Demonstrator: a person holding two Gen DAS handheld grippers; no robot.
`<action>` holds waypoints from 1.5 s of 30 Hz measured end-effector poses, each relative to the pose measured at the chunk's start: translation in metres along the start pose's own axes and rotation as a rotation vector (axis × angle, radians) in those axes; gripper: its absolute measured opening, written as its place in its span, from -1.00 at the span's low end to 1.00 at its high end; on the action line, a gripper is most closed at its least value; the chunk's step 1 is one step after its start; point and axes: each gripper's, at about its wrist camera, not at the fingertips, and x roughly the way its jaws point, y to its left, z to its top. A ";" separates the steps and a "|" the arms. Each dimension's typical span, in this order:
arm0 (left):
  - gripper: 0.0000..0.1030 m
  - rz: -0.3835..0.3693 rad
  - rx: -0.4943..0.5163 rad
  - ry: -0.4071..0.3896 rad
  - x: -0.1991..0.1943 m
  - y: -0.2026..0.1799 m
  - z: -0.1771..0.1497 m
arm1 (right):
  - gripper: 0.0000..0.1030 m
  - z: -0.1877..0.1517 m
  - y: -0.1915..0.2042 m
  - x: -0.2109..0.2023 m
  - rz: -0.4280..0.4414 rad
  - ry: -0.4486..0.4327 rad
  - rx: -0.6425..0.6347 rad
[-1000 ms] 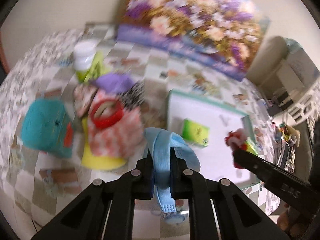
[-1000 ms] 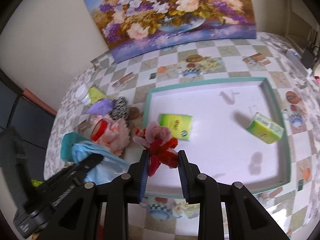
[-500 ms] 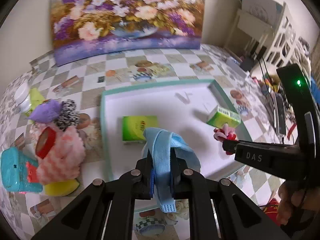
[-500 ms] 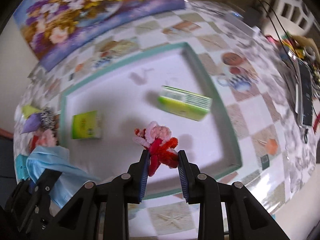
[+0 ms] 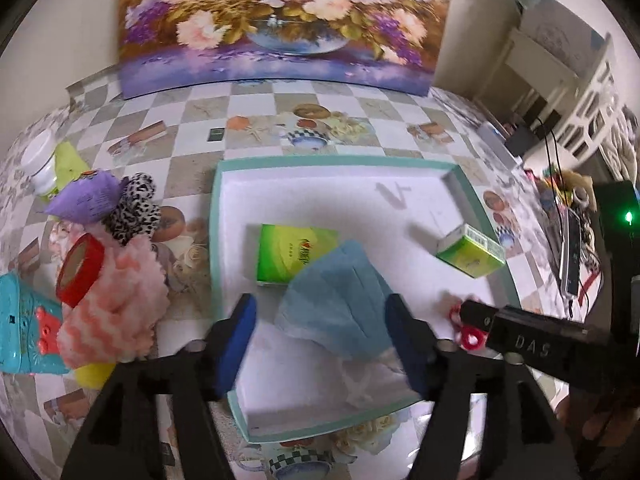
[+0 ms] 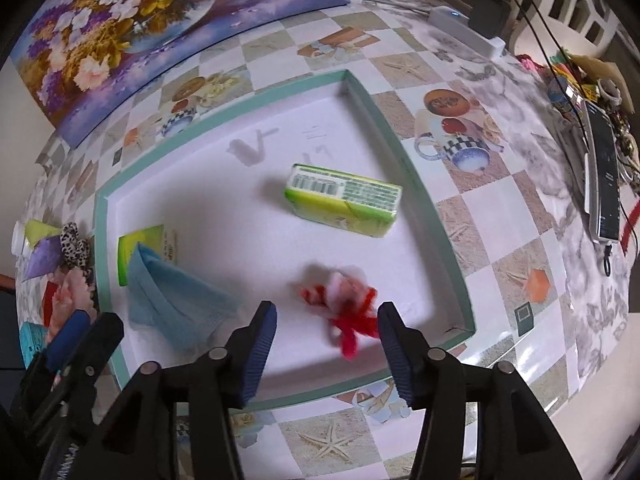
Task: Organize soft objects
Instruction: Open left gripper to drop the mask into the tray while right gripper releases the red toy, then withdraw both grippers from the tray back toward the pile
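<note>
A blue face mask [image 5: 340, 304] lies loose in the white tray with a teal rim [image 5: 214, 240], between the pads of my left gripper [image 5: 320, 312]. Its jaws are opening and do not touch the mask. A red and pink pipe-cleaner toy [image 6: 344, 312], blurred, sits in the tray near its front edge between the spreading fingers of my right gripper [image 6: 326, 316]. These jaws are opening too and the pads are clear of the toy. Two green tissue packs [image 6: 344, 204] [image 6: 132, 248] rest in the tray [image 6: 424, 200]. The mask [image 6: 176, 300] partly covers the left pack.
Left of the tray lies a pile: purple pouch [image 5: 86, 202], leopard scrunchie [image 5: 134, 212], red tape roll [image 5: 80, 270], pink fluffy cloth [image 5: 116, 312], teal toy [image 5: 24, 324]. A flower painting [image 5: 280, 20] leans at the back. Cables and a remote [image 6: 606, 176] clutter the right side.
Both grippers came over the tray, sank and went from shut to wide. The mask left the left jaws and the pipe-cleaner toy left the right jaws; both now lie in the tray.
</note>
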 end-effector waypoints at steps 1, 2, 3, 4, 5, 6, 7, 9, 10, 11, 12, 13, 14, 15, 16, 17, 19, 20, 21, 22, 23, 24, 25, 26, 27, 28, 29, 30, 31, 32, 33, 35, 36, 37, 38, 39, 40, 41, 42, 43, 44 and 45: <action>0.46 0.008 -0.007 -0.002 -0.001 0.002 0.001 | 0.24 0.000 0.002 0.000 -0.006 -0.001 -0.006; 0.49 0.014 -0.015 -0.002 -0.001 0.004 0.001 | 0.32 -0.001 0.004 0.000 -0.012 -0.002 -0.018; 0.52 0.018 -0.030 -0.002 -0.001 0.008 0.002 | 0.42 -0.001 0.007 0.000 -0.020 -0.006 -0.026; 0.66 0.022 -0.040 -0.002 -0.001 0.012 0.003 | 0.49 -0.002 0.008 -0.001 -0.024 -0.010 -0.033; 0.74 0.034 -0.061 -0.008 -0.001 0.017 0.003 | 0.63 -0.002 0.010 -0.001 -0.027 -0.018 -0.044; 0.82 0.042 -0.080 -0.016 -0.003 0.022 0.004 | 0.76 -0.002 0.013 -0.003 -0.030 -0.029 -0.055; 0.83 0.046 -0.093 -0.021 -0.003 0.026 0.004 | 0.83 -0.002 0.015 -0.005 -0.034 -0.039 -0.068; 0.85 0.057 -0.128 -0.030 -0.006 0.035 0.005 | 1.00 -0.003 0.020 -0.007 -0.044 -0.057 -0.088; 0.88 0.067 -0.140 -0.034 -0.007 0.039 0.005 | 1.00 -0.003 0.022 -0.009 -0.051 -0.068 -0.099; 0.92 0.082 -0.149 -0.040 -0.008 0.043 0.006 | 1.00 -0.003 0.025 -0.011 -0.055 -0.077 -0.109; 0.93 0.098 -0.157 -0.047 -0.010 0.047 0.007 | 1.00 -0.004 0.027 -0.012 -0.056 -0.085 -0.116; 0.94 0.107 -0.163 -0.056 -0.012 0.049 0.007 | 1.00 -0.004 0.029 -0.014 -0.053 -0.092 -0.122; 0.95 0.112 -0.174 -0.063 -0.015 0.053 0.008 | 1.00 -0.005 0.032 -0.016 -0.044 -0.100 -0.126; 0.95 0.105 -0.186 -0.067 -0.017 0.057 0.009 | 1.00 -0.005 0.035 -0.019 -0.028 -0.110 -0.126; 0.96 0.090 -0.201 -0.074 -0.020 0.060 0.010 | 1.00 -0.005 0.038 -0.021 -0.012 -0.117 -0.128; 0.97 0.070 -0.216 -0.082 -0.023 0.063 0.011 | 1.00 -0.005 0.042 -0.024 0.015 -0.127 -0.135; 0.98 0.029 -0.242 -0.102 -0.029 0.069 0.013 | 1.00 -0.007 0.050 -0.030 0.056 -0.152 -0.139; 0.99 0.012 -0.251 -0.113 -0.033 0.072 0.014 | 1.00 -0.008 0.055 -0.034 0.072 -0.165 -0.144; 0.99 -0.003 -0.262 -0.121 -0.036 0.075 0.015 | 1.00 -0.009 0.061 -0.037 0.086 -0.179 -0.153; 0.99 -0.014 -0.271 -0.125 -0.039 0.079 0.016 | 1.00 -0.010 0.066 -0.039 0.093 -0.188 -0.163; 0.99 -0.022 -0.278 -0.127 -0.041 0.081 0.016 | 1.00 -0.012 0.072 -0.041 0.099 -0.196 -0.178; 0.99 -0.018 -0.280 -0.127 -0.045 0.086 0.017 | 1.00 -0.014 0.077 -0.042 0.104 -0.204 -0.191; 0.99 -0.003 -0.277 -0.127 -0.047 0.088 0.017 | 1.00 -0.016 0.083 -0.044 0.108 -0.212 -0.203; 0.99 0.043 -0.266 -0.130 -0.052 0.091 0.018 | 1.00 -0.017 0.088 -0.045 0.114 -0.217 -0.213; 0.99 0.086 -0.256 -0.135 -0.056 0.093 0.018 | 1.00 -0.018 0.092 -0.045 0.122 -0.219 -0.221; 0.99 0.115 -0.252 -0.135 -0.058 0.095 0.018 | 1.00 -0.020 0.098 -0.045 0.137 -0.217 -0.230; 0.99 0.159 -0.248 -0.127 -0.060 0.100 0.018 | 1.00 -0.021 0.100 -0.044 0.151 -0.212 -0.235; 0.99 0.201 -0.253 -0.119 -0.063 0.105 0.018 | 1.00 -0.022 0.105 -0.042 0.172 -0.203 -0.237; 0.99 0.218 -0.259 -0.113 -0.064 0.110 0.017 | 1.00 -0.022 0.108 -0.041 0.188 -0.196 -0.239; 0.99 0.241 -0.274 -0.101 -0.066 0.117 0.016 | 1.00 -0.023 0.112 -0.039 0.207 -0.185 -0.245; 0.99 0.255 -0.285 -0.093 -0.066 0.122 0.014 | 1.00 -0.024 0.117 -0.037 0.222 -0.176 -0.252; 0.99 0.290 -0.320 -0.073 -0.067 0.136 0.011 | 1.00 -0.028 0.128 -0.034 0.243 -0.166 -0.271; 0.99 0.302 -0.333 -0.067 -0.067 0.140 0.010 | 1.00 -0.029 0.134 -0.033 0.257 -0.159 -0.282; 0.99 0.312 -0.346 -0.063 -0.067 0.146 0.009 | 1.00 -0.031 0.138 -0.031 0.269 -0.154 -0.288; 0.99 0.325 -0.359 -0.060 -0.067 0.151 0.009 | 1.00 -0.033 0.144 -0.030 0.286 -0.144 -0.300; 0.99 0.331 -0.361 -0.061 -0.068 0.153 0.009 | 1.00 -0.034 0.150 -0.028 0.303 -0.133 -0.311; 0.99 0.336 -0.362 -0.064 -0.069 0.155 0.009 | 1.00 -0.036 0.156 -0.027 0.318 -0.126 -0.322; 0.99 0.339 -0.361 -0.066 -0.069 0.157 0.011 | 1.00 -0.038 0.162 -0.026 0.329 -0.120 -0.334; 0.99 0.341 -0.361 -0.066 -0.069 0.159 0.012 | 1.00 -0.039 0.166 -0.025 0.333 -0.117 -0.344; 0.99 0.342 -0.365 -0.062 -0.068 0.161 0.013 | 1.00 -0.040 0.172 -0.023 0.335 -0.116 -0.356; 0.99 0.346 -0.372 -0.055 -0.066 0.164 0.014 | 1.00 -0.040 0.177 -0.022 0.333 -0.116 -0.366; 0.99 0.347 -0.378 -0.046 -0.064 0.166 0.016 | 1.00 -0.041 0.181 -0.020 0.330 -0.113 -0.373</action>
